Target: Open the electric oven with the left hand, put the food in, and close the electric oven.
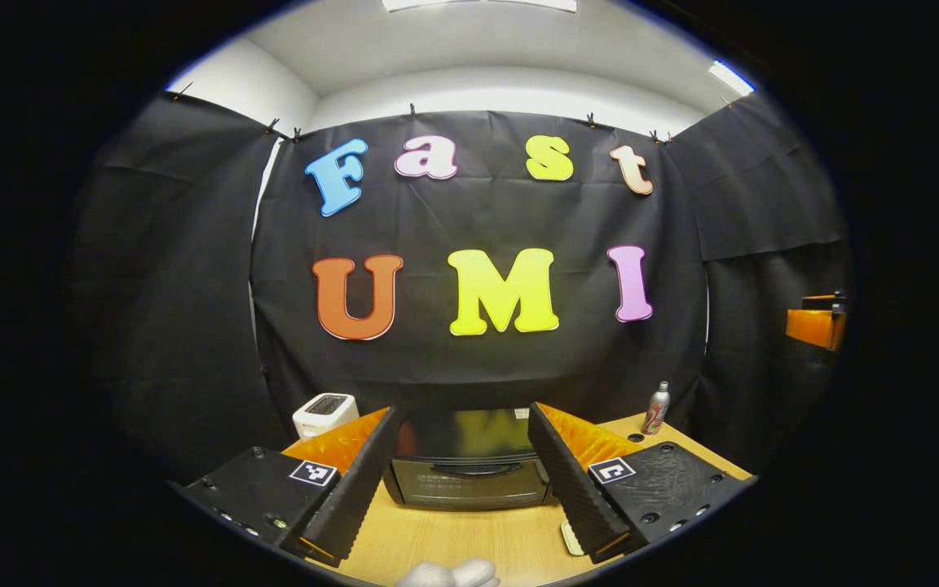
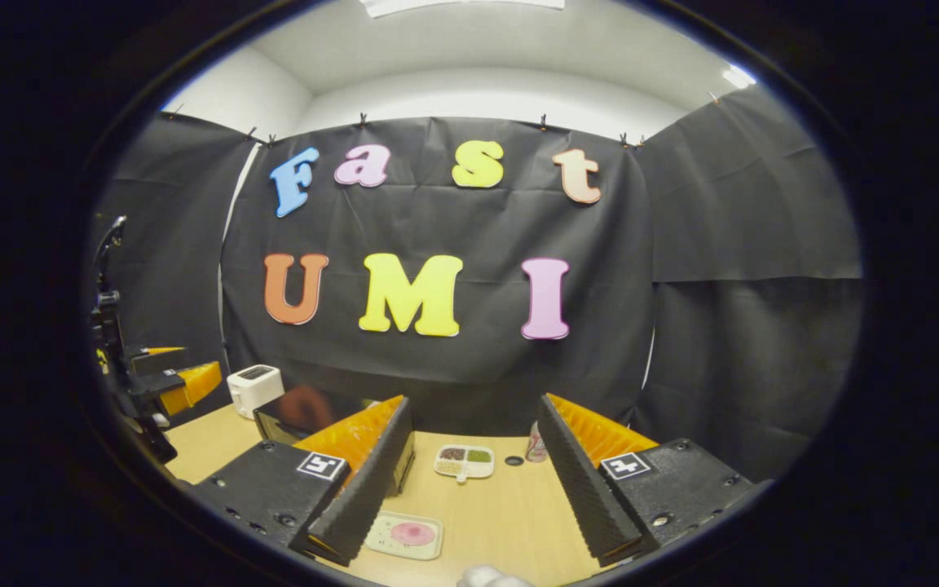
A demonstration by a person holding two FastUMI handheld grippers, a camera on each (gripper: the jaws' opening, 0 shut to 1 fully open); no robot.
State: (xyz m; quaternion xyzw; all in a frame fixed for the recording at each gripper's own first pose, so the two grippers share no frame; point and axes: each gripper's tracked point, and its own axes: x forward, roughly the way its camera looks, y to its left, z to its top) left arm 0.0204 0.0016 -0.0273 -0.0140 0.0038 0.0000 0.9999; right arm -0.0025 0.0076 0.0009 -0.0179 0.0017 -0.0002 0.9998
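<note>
The black electric oven (image 1: 469,477) sits on the wooden table (image 1: 453,538) straight ahead of my left gripper (image 1: 463,417), door closed, its handle across the top of the door. The left gripper is open, holding nothing, short of the oven. In the right gripper view the oven (image 2: 294,412) stands at the left, partly hidden behind a finger. A pale plate with pink food (image 2: 404,534) lies close to my open right gripper (image 2: 473,403). Farther back is a white divided tray (image 2: 464,461) with brown and green food.
A white toaster (image 1: 324,413) stands left of the oven, and a slim can (image 1: 655,408) at the back right. The other gripper (image 2: 152,383) shows at the left edge of the right gripper view. A small dark hole (image 2: 513,461) marks the table (image 2: 510,522).
</note>
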